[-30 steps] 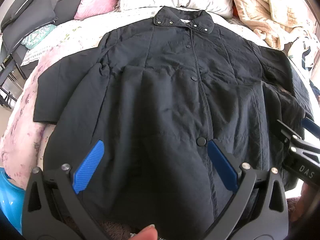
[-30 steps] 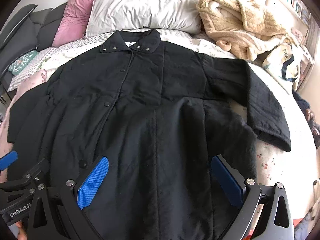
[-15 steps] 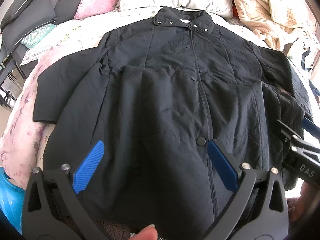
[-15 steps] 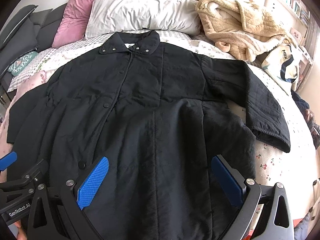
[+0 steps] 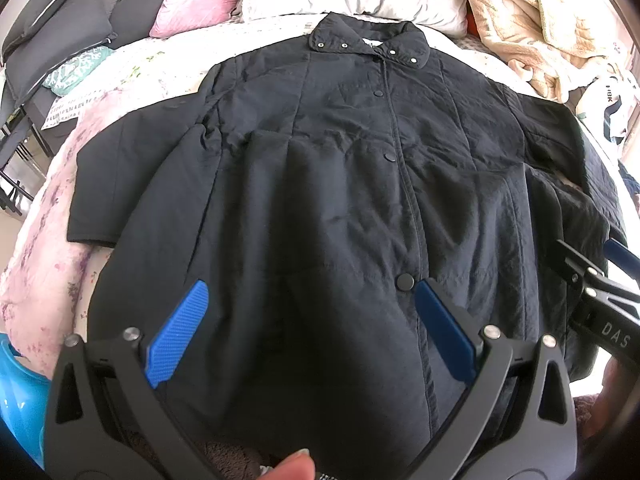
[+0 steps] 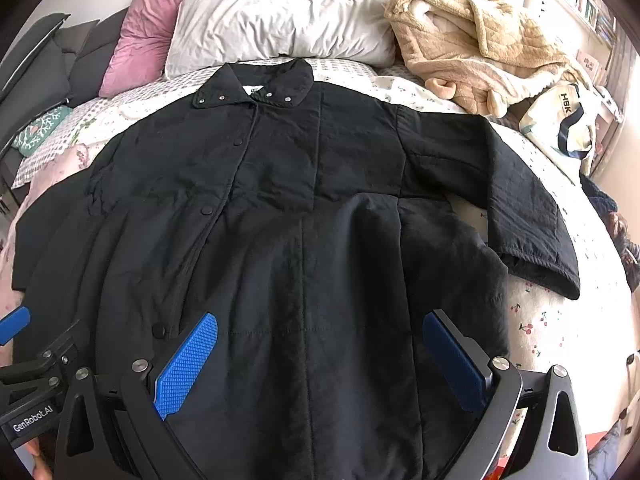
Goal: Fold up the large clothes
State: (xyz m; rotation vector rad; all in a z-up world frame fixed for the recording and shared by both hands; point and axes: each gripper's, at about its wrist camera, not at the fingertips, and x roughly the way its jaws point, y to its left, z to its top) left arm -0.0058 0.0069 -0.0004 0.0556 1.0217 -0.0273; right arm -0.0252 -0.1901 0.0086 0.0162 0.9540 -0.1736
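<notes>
A long black snap-front coat (image 5: 340, 184) lies spread flat, front up, on the bed, collar at the far end and both sleeves stretched out to the sides. It fills the right wrist view too (image 6: 288, 216). My left gripper (image 5: 310, 300) is open and empty, hovering over the coat's lower left front near the bottom snap. My right gripper (image 6: 320, 332) is open and empty over the coat's lower right panel. Each gripper shows at the edge of the other's view: the right one (image 5: 600, 280) and the left one (image 6: 36, 356).
A white pillow (image 6: 280, 12) and a pink cushion (image 6: 148, 20) lie past the collar. A beige fleece garment (image 6: 472, 44) is heaped at the far right, with a white tote bag (image 6: 560, 120) beside it. Dark grey cushions (image 5: 52, 28) sit at the left, and a blue plastic object (image 5: 16, 400) is below.
The right wrist view has shifted slightly, so the coat sits a little lower and to the right in it. The left gripper has held still. Both grippers stay open.
</notes>
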